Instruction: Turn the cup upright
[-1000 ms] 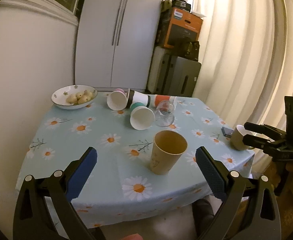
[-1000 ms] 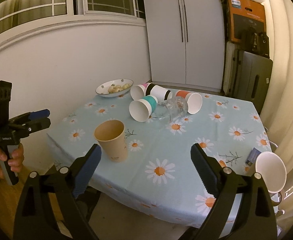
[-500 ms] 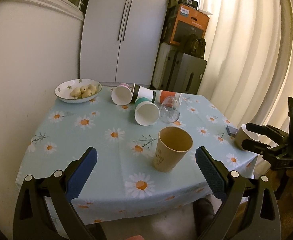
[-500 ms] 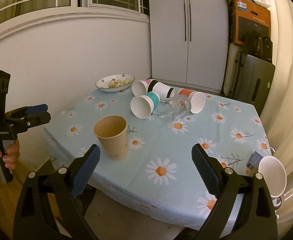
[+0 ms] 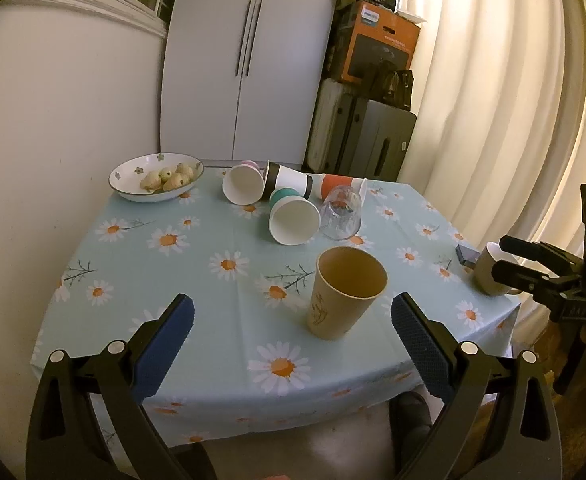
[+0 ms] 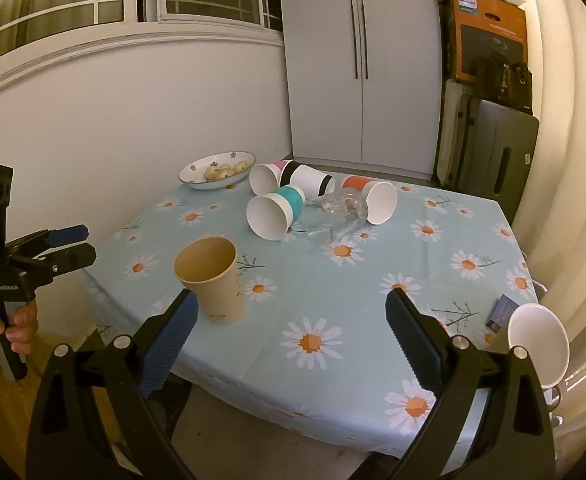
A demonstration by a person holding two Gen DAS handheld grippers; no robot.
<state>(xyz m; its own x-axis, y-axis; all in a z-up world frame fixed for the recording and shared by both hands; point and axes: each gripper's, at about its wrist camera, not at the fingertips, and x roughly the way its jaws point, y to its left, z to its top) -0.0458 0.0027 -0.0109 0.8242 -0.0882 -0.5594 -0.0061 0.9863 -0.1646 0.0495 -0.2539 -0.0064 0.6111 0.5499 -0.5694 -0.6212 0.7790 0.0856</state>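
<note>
Cup [image 5: 347,292], tan paper, stands upright, mouth up, near the front edge of my table [image 5: 197,264]; my left gripper [image 5: 292,322] hangs before that edge, jaws spread wide and holding nothing, the cup between and beyond its blue pads [image 5: 171,338]; my right gripper [image 6: 292,318] hovers off the table's corner, jaws equally wide and bare, the cup just past its left pad; farther back lie four paper cups on their sides, a teal one [image 6: 275,214], a pink one [image 6: 267,176], a black-banded one [image 6: 311,180] and an orange one [image 6: 373,196], clustered round a tipped glass [image 6: 339,210]; a bowl [image 5: 155,178] of small pale lumps sits at the far left corner; a mug [image 6: 537,344] rests at the right edge beside a small dark box [image 6: 501,312].
</note>
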